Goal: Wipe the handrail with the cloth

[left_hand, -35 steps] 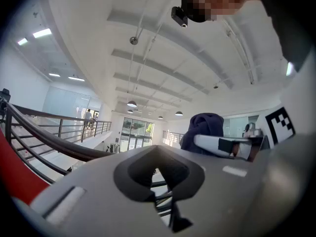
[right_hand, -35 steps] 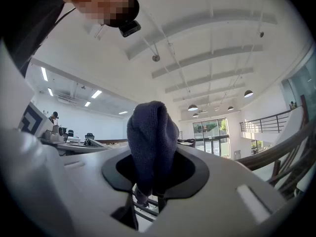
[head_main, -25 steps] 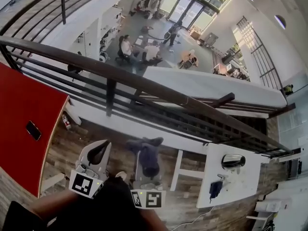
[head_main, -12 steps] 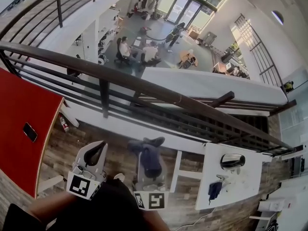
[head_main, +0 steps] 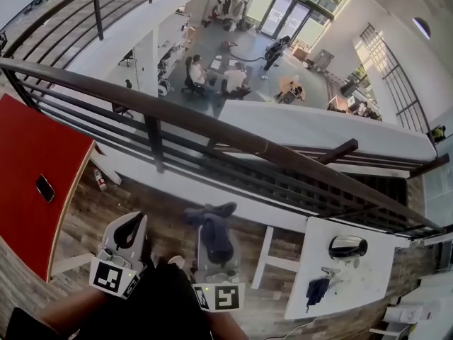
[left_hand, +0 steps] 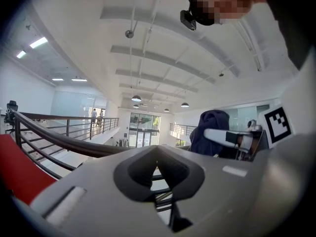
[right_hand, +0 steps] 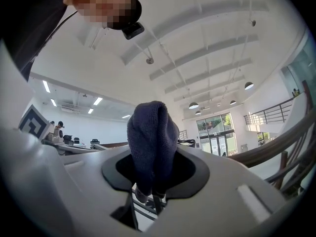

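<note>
The right tool (right_hand: 148, 194) was clamped on the cloth (head_main: 213, 236), lower middle of the head view, apart from the handrail (head_main: 233, 134) crossing its centre. The left tool (left_hand: 158, 174) was closed, empty. Good wiping would need the cloth pressed along the rail's top.

**Cloth** (right_hand: 153, 142): dark navy knit, bunched into an upright fold. It is clamped between the jaws of the right gripper (right_hand: 150, 196) and rises above them in a rounded hump, with the lower folds hanging between the jaw tips.

**Handrail** (head_main: 212, 128): dark, rounded bar on slim dark posts, with thinner bars below it. It runs diagonally ahead of the gripper and stands apart from the cloth.
</note>
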`<state>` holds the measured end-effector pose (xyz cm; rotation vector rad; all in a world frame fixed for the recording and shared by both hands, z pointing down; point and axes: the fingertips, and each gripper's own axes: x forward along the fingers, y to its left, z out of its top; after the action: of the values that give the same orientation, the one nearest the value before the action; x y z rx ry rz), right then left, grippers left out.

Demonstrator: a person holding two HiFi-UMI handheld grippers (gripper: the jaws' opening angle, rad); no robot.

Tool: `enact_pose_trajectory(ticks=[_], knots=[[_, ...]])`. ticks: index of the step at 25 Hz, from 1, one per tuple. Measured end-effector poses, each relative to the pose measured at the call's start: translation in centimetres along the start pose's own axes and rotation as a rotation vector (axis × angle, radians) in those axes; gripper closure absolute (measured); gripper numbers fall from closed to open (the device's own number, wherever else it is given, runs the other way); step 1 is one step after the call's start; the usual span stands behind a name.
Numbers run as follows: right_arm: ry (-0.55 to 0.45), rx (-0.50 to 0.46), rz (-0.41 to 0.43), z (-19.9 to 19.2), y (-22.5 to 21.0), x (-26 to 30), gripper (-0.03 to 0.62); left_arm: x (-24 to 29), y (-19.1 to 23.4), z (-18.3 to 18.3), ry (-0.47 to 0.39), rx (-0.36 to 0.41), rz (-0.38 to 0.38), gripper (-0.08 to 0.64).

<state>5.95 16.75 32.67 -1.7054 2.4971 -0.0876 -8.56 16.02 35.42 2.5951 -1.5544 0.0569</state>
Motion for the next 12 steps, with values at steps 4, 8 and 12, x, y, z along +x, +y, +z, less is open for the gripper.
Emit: enact_pose_trajectory(ticks=[4,8,12], knots=[[0.000,-0.004,-0.033,0.0,-0.8,1.1,0.471,1.4,0.1,0.5,-0.009,-0.002,-0.016,0.560],[0.019,-0.008,-0.054,-0.6,-2.1,3.7,0.471,4.0,1.2,0.5,-0.043,0.007,-0.027,0.560],[-0.028,-0.033,-0.097,0.1,-3.1,7.1,0.471,7.1,3.8,1.0,-0.048,0.007,-0.017,0.560]])
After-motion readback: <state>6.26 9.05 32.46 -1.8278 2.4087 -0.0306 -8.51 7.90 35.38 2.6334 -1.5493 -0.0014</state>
